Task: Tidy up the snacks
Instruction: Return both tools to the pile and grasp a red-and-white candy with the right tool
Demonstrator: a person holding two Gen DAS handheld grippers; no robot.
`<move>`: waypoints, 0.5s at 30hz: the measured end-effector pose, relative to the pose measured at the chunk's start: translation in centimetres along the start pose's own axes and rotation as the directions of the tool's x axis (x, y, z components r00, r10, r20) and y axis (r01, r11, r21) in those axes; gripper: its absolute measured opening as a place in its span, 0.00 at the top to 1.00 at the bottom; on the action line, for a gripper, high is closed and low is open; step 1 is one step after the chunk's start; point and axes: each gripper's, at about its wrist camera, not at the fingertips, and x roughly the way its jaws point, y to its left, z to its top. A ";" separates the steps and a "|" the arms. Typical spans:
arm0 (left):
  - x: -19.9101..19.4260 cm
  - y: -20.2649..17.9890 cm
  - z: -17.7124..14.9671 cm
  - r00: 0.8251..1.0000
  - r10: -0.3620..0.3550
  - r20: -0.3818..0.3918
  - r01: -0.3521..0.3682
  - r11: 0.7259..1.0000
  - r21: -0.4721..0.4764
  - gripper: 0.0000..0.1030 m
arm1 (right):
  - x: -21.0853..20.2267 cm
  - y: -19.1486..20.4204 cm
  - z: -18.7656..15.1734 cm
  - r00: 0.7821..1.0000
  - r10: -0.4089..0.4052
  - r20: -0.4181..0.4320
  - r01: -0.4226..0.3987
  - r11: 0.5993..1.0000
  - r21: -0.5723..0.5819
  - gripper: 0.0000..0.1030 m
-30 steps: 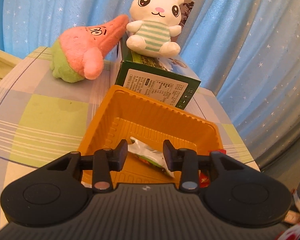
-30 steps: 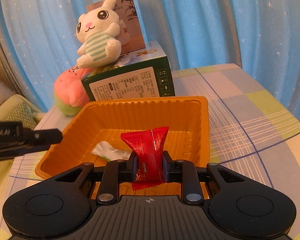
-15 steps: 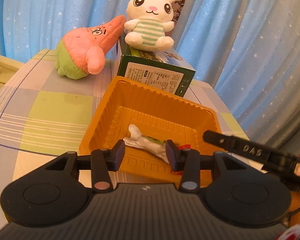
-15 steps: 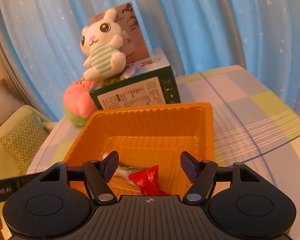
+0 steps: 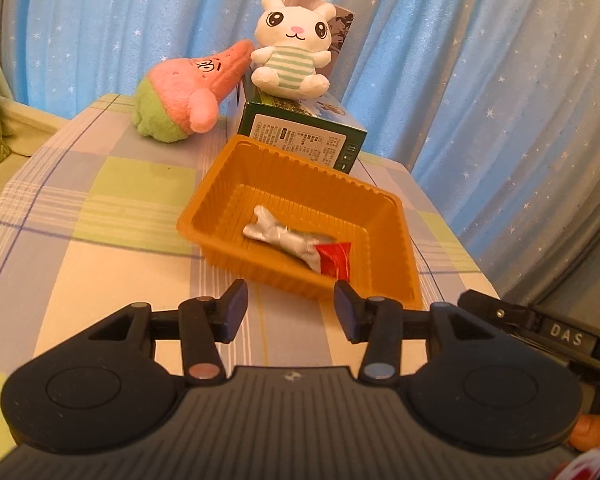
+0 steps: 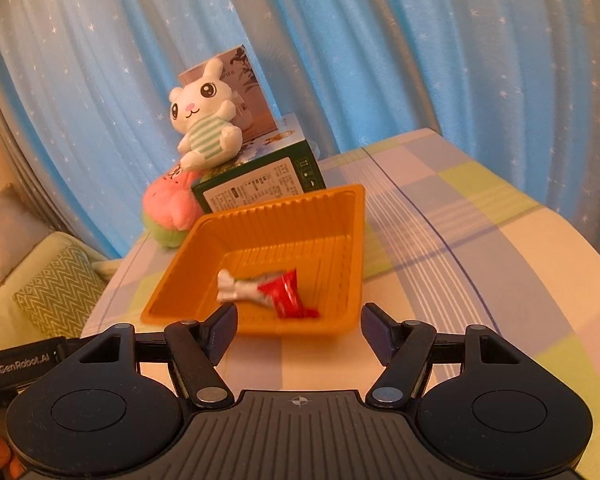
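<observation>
left gripper (image 5: 287,311): jaws apart, empty | right gripper (image 6: 299,331): jaws apart, empty | red snack (image 6: 286,293) and white snack (image 5: 284,237): touching, inside orange tray (image 5: 220,184); tray on checked table (image 5: 100,200)

The left claw (image 5: 287,312) hangs spread before an orange tray (image 5: 236,196) holding a silver snack (image 5: 284,236) and a red snack (image 5: 334,260).

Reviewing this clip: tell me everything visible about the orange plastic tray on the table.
The orange plastic tray is a shallow rectangular container with ribbed, sloping walls, a flat outward lip and a glossy, thin moulded look. It sits upright on the checked tablecloth, directly in front of the dark green printed carton. Inside lie a silver-white wrapped snack and a red wrapped snack, touching each other near one corner. Neither tool touches it.
</observation>
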 end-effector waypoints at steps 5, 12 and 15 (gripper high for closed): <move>-3.0 -0.5 -2.0 1.000 0.011 0.000 -0.011 1.000 0.022 0.58 | -3.8 0.8 -2.7 1.000 0.006 0.001 -0.006 1.000 -0.009 0.34; -6.0 -0.5 -6.2 0.998 0.046 -0.032 -0.043 0.997 0.063 0.56 | -7.3 1.6 -7.8 0.999 -0.002 -0.043 0.000 0.999 -0.046 0.34; -6.7 -0.2 -8.1 0.997 0.059 -0.054 -0.056 0.997 0.061 0.56 | -8.2 1.8 -10.5 0.998 -0.019 -0.063 0.013 0.995 -0.095 0.34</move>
